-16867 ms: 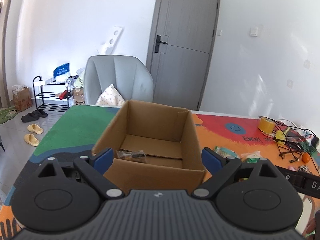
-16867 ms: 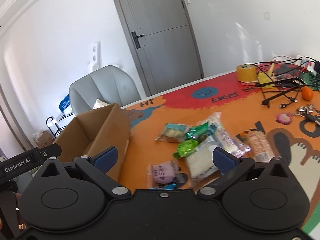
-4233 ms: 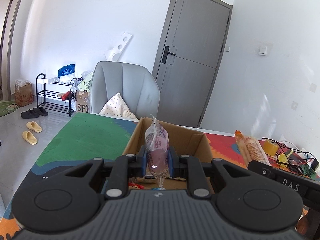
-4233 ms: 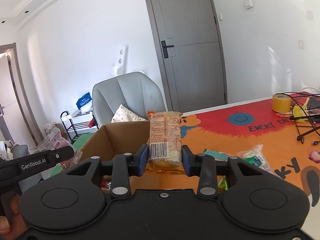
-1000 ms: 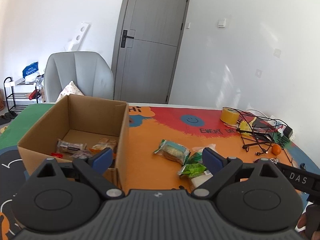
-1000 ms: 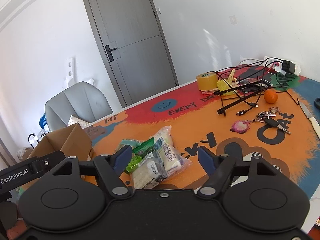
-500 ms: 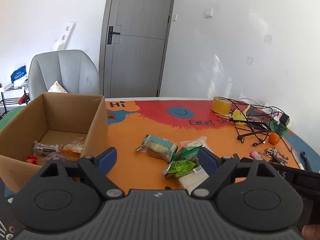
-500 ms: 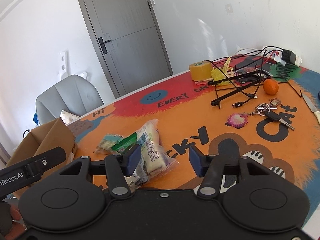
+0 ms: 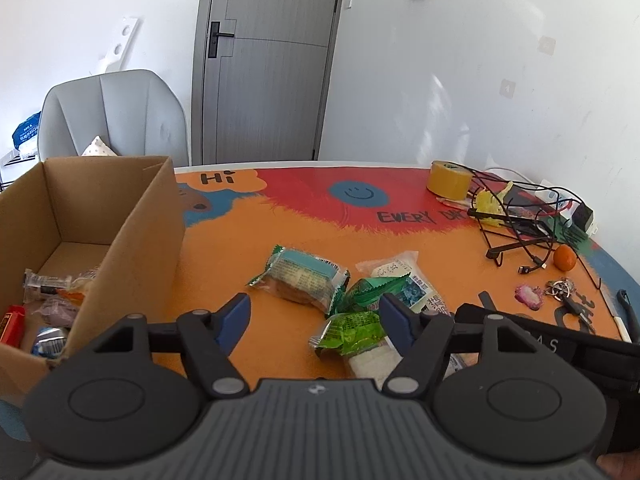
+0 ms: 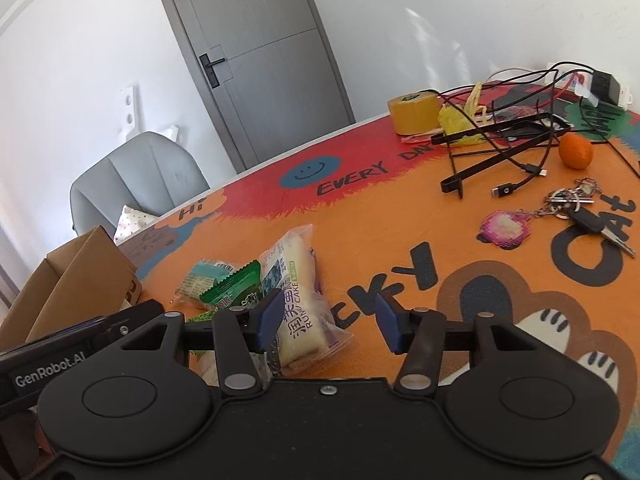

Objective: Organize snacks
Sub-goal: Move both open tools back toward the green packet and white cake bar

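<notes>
An open cardboard box [image 9: 132, 220] stands at the left with several snack packs inside. On the orange mat lies a pile of snacks: a teal cake pack [image 9: 304, 276], a dark green packet [image 9: 376, 292], a bright green packet [image 9: 352, 332] and a white cake pack [image 10: 298, 280]. My left gripper [image 9: 314, 318] hovers just before the pile, its jaws closing with nothing between the pads. My right gripper [image 10: 329, 318] is partly open above the white cake pack, which lies under its left finger [image 10: 270, 314]; the pads do not press on it.
At the back right are a yellow tape roll [image 9: 448, 178], tangled black cables and a wire stand [image 10: 500, 132], an orange [image 10: 575, 151], keys with a pink fob [image 10: 506, 228] and a knife [image 9: 618, 320]. A grey chair [image 9: 114, 116] stands behind the box.
Both grippers have swung away from the box to the snack pile and sunk lower. Both pairs of jaws have narrowed. The snacks held earlier now lie in the box.
</notes>
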Demonstrator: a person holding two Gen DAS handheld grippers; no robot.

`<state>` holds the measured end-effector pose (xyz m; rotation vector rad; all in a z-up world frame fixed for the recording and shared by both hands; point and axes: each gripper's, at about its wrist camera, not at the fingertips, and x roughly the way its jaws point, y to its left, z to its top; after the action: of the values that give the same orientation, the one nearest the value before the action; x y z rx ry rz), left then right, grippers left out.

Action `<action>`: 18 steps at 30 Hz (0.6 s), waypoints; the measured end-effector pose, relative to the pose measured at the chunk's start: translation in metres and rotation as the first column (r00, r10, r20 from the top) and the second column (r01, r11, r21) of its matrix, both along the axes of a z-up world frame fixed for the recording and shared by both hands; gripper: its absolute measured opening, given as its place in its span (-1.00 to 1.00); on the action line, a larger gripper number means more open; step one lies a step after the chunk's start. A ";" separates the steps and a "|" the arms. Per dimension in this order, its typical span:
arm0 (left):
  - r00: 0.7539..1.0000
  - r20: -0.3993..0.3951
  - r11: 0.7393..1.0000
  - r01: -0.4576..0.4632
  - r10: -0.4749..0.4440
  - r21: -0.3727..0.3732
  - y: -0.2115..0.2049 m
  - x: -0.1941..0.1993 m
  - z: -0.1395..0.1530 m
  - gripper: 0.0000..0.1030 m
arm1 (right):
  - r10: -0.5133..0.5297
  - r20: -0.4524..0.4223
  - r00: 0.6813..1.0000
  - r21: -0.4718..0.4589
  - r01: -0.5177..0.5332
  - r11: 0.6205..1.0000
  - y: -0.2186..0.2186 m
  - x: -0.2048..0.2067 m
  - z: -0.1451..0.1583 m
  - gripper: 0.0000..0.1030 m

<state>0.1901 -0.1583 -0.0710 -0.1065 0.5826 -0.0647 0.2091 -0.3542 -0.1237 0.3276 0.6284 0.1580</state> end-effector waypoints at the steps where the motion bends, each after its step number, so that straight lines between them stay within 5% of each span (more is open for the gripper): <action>1: 1.000 -0.004 1.000 -0.001 0.001 0.002 0.000 0.002 -0.001 0.36 | 0.005 -0.005 1.000 0.001 -0.005 1.000 0.001 0.002 -0.001 -0.01; 18: 0.997 -0.071 1.000 -0.016 0.016 0.010 0.000 0.025 -0.019 0.34 | 0.073 -0.041 0.997 -0.008 -0.073 0.997 0.017 0.018 -0.016 -0.10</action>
<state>0.2155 -0.1580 -0.0897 -0.1049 0.6526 -0.0430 0.2275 -0.3373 -0.1401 0.2994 0.6820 0.2183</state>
